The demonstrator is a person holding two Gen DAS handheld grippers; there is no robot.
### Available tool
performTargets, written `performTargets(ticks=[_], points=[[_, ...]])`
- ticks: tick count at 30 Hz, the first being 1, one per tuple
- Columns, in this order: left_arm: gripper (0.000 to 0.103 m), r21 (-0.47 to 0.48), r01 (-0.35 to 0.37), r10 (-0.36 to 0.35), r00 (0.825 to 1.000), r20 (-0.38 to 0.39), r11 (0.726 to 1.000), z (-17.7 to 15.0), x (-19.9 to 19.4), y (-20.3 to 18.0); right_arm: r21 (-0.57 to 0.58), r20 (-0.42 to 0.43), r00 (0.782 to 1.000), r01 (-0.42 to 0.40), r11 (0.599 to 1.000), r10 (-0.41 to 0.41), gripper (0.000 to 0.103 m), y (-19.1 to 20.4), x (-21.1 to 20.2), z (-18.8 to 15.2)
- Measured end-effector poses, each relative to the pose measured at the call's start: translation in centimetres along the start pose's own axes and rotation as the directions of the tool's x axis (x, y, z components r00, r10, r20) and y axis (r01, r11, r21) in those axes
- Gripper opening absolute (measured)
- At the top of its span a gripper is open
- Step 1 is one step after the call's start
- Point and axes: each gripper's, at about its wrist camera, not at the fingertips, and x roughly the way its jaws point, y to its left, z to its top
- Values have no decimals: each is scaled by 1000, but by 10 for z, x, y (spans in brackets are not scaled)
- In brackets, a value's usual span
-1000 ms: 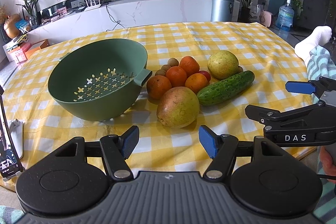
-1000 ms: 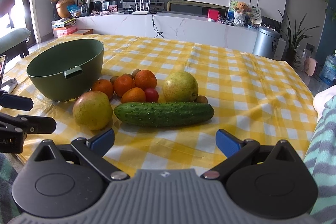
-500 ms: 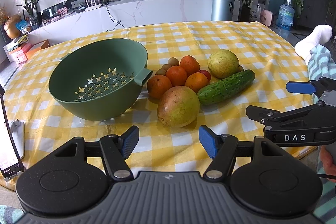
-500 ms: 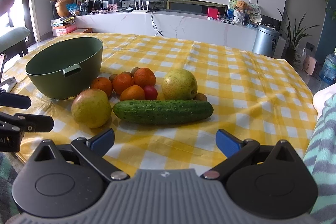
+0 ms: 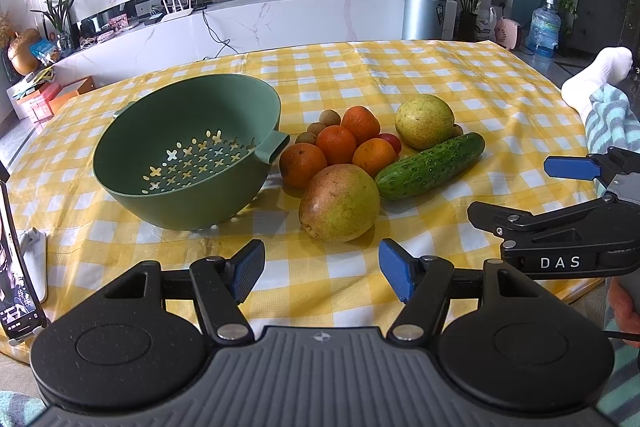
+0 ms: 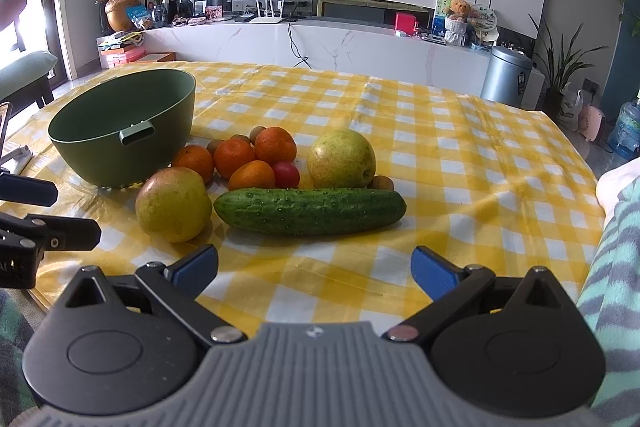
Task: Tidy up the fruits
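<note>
A green colander bowl [image 5: 188, 155] [image 6: 124, 139] stands empty on the yellow checked tablecloth. To its right lies a pile of fruit: a reddish mango [image 5: 340, 203] [image 6: 173, 205], several oranges [image 5: 335, 143] [image 6: 234, 158], a cherry tomato [image 6: 286, 174], a yellow-green pear [image 5: 425, 122] [image 6: 341, 159], small brown fruits [image 5: 329, 116] and a cucumber [image 5: 430, 165] [image 6: 310, 211]. My left gripper [image 5: 322, 270] is open and empty, just in front of the mango. My right gripper [image 6: 315, 271] is open and empty, just in front of the cucumber.
A phone on a stand [image 5: 18, 267] sits at the table's left front edge. The right gripper's side shows in the left wrist view [image 5: 560, 223]. A person's legs in striped cloth [image 6: 616, 247] lie at the right edge. A TV console stands behind the table.
Both grippers have crept slightly forward toward the fruit. Nothing was taken hold of; the jaws stay open.
</note>
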Motion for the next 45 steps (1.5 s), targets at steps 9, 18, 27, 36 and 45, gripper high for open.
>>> performTargets(ticks=[9, 18, 27, 36, 45], points=[[77, 0, -1, 1, 1000, 0, 1000, 0, 0, 0, 6, -12, 1000, 0, 1000, 0, 99, -1, 1, 1], [77, -1, 0, 0, 1000, 0, 1000, 0, 0, -1, 4, -20, 1000, -1, 1000, 1, 99, 0, 2, 0], [77, -27, 72, -71, 997, 41, 997, 6, -2, 4, 22, 9, 1000, -6, 1000, 5, 99, -3, 3, 1], [70, -68, 88, -84, 995, 57, 994, 18, 14, 9, -4, 14, 1000, -5, 1000, 5, 98, -5, 13, 25], [71, -38, 82, -79, 993, 88, 996, 20, 31, 7, -19, 2, 995, -103, 994, 103, 87, -16, 44, 63]])
